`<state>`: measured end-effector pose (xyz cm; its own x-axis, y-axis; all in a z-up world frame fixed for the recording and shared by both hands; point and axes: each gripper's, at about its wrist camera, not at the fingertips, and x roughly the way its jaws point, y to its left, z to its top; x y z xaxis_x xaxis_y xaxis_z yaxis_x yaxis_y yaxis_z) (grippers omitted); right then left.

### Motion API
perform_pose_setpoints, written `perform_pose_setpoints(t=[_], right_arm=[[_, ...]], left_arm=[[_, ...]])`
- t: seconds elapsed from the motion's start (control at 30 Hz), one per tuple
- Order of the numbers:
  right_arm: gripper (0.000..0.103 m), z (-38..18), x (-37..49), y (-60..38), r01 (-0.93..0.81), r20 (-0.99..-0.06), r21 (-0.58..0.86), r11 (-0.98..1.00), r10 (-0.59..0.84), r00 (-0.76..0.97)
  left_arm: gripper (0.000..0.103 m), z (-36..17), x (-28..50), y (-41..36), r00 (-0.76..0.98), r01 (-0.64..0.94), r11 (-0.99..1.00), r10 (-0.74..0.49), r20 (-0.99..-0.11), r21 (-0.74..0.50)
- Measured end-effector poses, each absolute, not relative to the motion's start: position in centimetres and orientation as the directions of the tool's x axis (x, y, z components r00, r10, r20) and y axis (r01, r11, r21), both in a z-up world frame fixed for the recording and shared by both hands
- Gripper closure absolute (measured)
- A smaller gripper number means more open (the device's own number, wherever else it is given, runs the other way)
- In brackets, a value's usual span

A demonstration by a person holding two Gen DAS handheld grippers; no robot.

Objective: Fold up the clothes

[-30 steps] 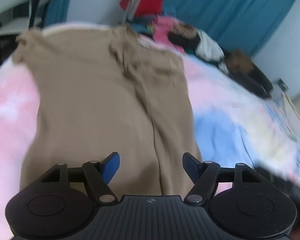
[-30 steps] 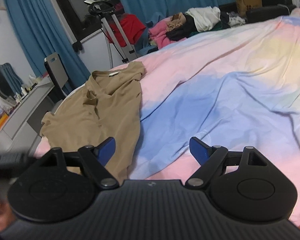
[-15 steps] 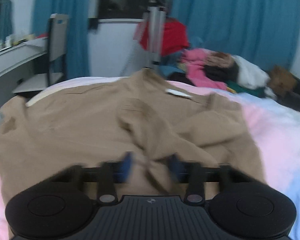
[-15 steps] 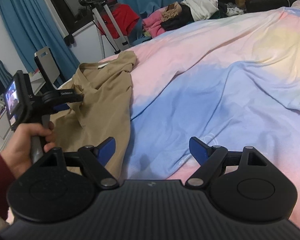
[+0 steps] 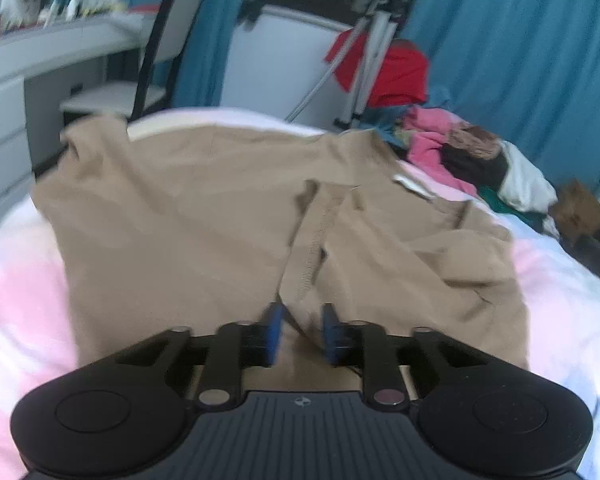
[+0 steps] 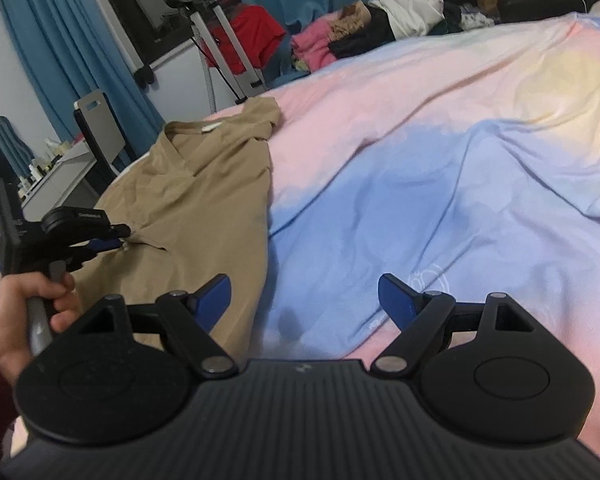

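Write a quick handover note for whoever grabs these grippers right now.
Left gripper: jaws closed on a fold of the tan shirt near its middle.
Right gripper: jaws open, empty, over the bedspread beside the shirt.
Shirt lies mostly spread at the bed's edge, collar away from you, one sleeve bunched.
Done: first pinch only. Left: every fold.

From the left wrist we look low and close along the bed [image 5: 16,300] toward its far edge, the tan shirt [image 5: 188,240] filling the middle, the blue curtain [image 5: 520,60] behind. From the right wrist we sit higher and farther back, facing across the bed [image 6: 440,160] toward its far corner. We share the shirt [image 6: 204,184], the tripod [image 6: 220,40], the clothes pile [image 6: 364,36] and the curtain [image 6: 52,48].
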<state>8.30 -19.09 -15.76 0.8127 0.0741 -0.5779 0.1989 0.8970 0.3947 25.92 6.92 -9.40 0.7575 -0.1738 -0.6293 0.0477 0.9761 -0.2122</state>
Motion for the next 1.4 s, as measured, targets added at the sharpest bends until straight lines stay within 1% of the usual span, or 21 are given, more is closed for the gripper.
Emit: perform_pose_setpoints(t=[0.07, 0.1, 0.13, 0.2, 0.27, 0.3, 0.33, 0.37, 0.4, 0.43, 0.5, 0.67, 0.8, 1.0, 1.17, 1.33, 1.4], right_arm=[[0.021, -15.2, 7.9, -18.8, 0.172, -0.546, 0.396, 0.902, 0.081, 0.834], [0.021, -14.9, 7.7, -18.6, 0.156, -0.526, 0.397, 0.905, 0.085, 0.846], [0.021, -14.5, 7.4, -18.4, 0.139, -0.506, 0.397, 0.907, 0.090, 0.858], [0.021, -13.7, 6.8, -18.1, 0.109, -0.468, 0.395, 0.912, 0.098, 0.878], [0.021, -13.0, 6.3, -17.8, 0.083, -0.434, 0.392, 0.916, 0.105, 0.895], [0.021, -12.6, 5.9, -17.6, 0.072, -0.419, 0.390, 0.918, 0.107, 0.902], [0.021, -12.3, 5.6, -17.5, 0.063, -0.405, 0.387, 0.920, 0.109, 0.908], [0.021, -12.1, 5.3, -17.3, 0.057, -0.396, 0.382, 0.922, 0.108, 0.912], [0.021, -11.8, 4.9, -17.2, 0.053, -0.390, 0.376, 0.925, 0.106, 0.915], [0.021, -11.6, 4.5, -17.1, 0.049, -0.383, 0.370, 0.928, 0.105, 0.918], [0.021, -11.3, 3.6, -16.8, 0.038, -0.372, 0.358, 0.933, 0.105, 0.922], [0.021, -10.7, 1.6, -15.9, 0.010, -0.355, 0.322, 0.947, 0.110, 0.929], [0.021, -10.5, 0.7, -15.2, -0.004, -0.351, 0.309, 0.951, 0.117, 0.929], [0.021, -10.6, 0.8, -14.0, -0.029, -0.346, 0.268, 0.963, 0.125, 0.930], [0.021, -10.2, 3.6, -12.6, -0.078, -0.395, 0.271, 0.959, 0.184, 0.900], [0.021, -9.8, 9.0, -10.0, -0.138, -0.437, 0.288, 0.948, 0.258, 0.862], [0.021, -9.8, 11.9, -8.1, -0.179, -0.438, 0.292, 0.939, 0.298, 0.848]], left_arm=[[0.064, -7.7, 23.6, 6.0, 0.770, 0.104, 0.982, -0.179, -0.612, -0.156], [0.058, -6.8, 21.8, 5.8, 0.781, 0.128, 0.983, -0.183, -0.598, -0.133], [0.048, -5.8, 19.9, 5.6, 0.791, 0.151, 0.982, -0.188, -0.582, -0.113], [0.040, -4.1, 16.6, 4.8, 0.801, 0.192, 0.978, -0.204, -0.563, -0.082], [0.037, -2.7, 13.3, 4.2, 0.808, 0.228, 0.971, -0.230, -0.543, -0.071], [0.029, -2.0, 11.7, 3.9, 0.811, 0.242, 0.968, -0.242, -0.532, -0.073], [0.016, -1.5, 10.2, 3.9, 0.817, 0.248, 0.966, -0.252, -0.519, -0.079], [0.011, -1.1, 8.7, 3.9, 0.823, 0.251, 0.964, -0.260, -0.505, -0.086], [0.003, -0.8, 7.2, 4.0, 0.831, 0.257, 0.962, -0.268, -0.487, -0.091], [0.000, -0.5, 5.7, 4.2, 0.839, 0.264, 0.960, -0.277, -0.468, -0.095], [0.000, -0.2, 3.6, 4.2, 0.847, 0.276, 0.957, -0.287, -0.447, -0.091], [0.000, -0.5, 0.5, 4.8, 0.839, 0.293, 0.952, -0.302, -0.454, -0.090], [0.000, -0.4, 0.1, 5.6, 0.842, 0.278, 0.959, -0.270, -0.468, -0.054], [0.000, -0.1, 0.4, 7.6, 0.843, 0.274, 0.959, -0.274, -0.463, -0.068], [0.000, 0.4, 0.6, 9.3, 0.848, 0.259, 0.965, -0.248, -0.469, -0.042], [0.000, -0.2, 1.7, 13.1, 0.872, 0.178, 0.983, -0.177, -0.456, -0.042], [0.000, -0.5, 2.2, 14.6, 0.880, 0.143, 0.989, -0.147, -0.451, -0.043]])
